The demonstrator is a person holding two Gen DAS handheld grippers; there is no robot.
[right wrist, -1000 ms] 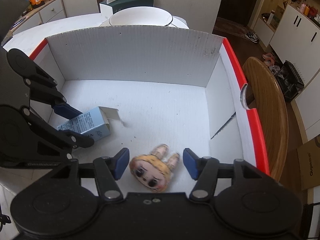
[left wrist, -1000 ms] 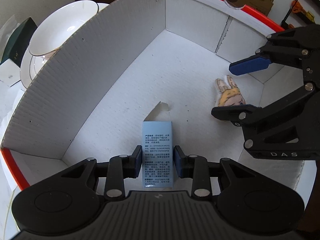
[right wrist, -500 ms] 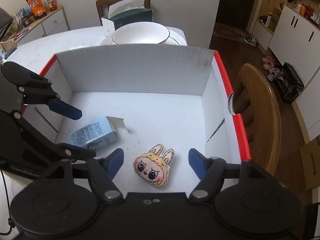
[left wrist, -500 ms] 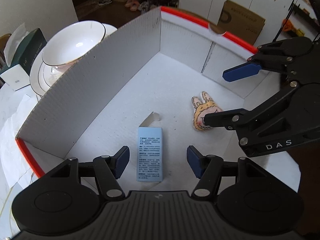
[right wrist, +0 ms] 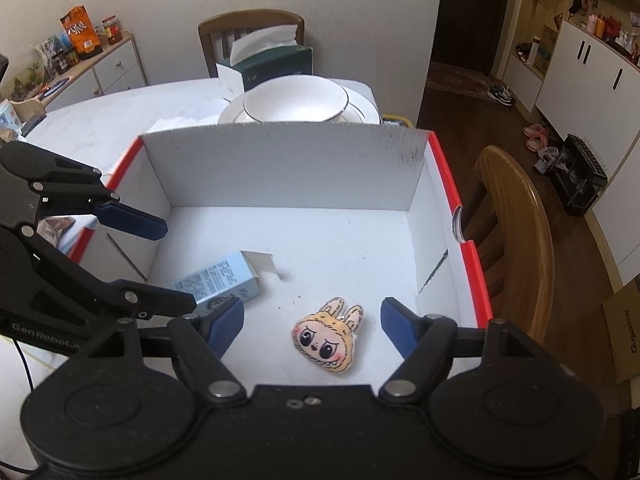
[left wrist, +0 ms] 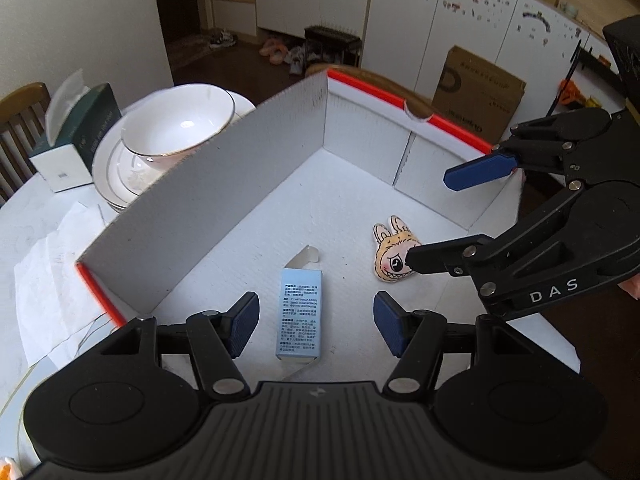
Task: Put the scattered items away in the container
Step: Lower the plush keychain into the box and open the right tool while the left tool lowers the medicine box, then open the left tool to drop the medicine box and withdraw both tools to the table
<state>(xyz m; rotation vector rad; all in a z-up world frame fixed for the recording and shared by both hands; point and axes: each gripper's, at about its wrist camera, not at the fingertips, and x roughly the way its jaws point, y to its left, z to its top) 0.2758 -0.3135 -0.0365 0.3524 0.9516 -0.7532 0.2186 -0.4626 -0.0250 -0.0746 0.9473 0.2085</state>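
A white cardboard box with a red rim stands on the table. A light blue carton lies flat on its floor with one end flap open. A yellow bunny-eared plush face lies to its right. My left gripper is open and empty above the carton. My right gripper is open and empty above the plush. Each gripper shows in the other's view: the right one, the left one.
Stacked white bowl and plates and a dark green tissue box stand behind the box. Paper sheets lie left of it. A wooden chair stands at the right side.
The left gripper has opened and let go of the blue carton. Both grippers have risen away from the box floor, leaving the carton and plush lying there.
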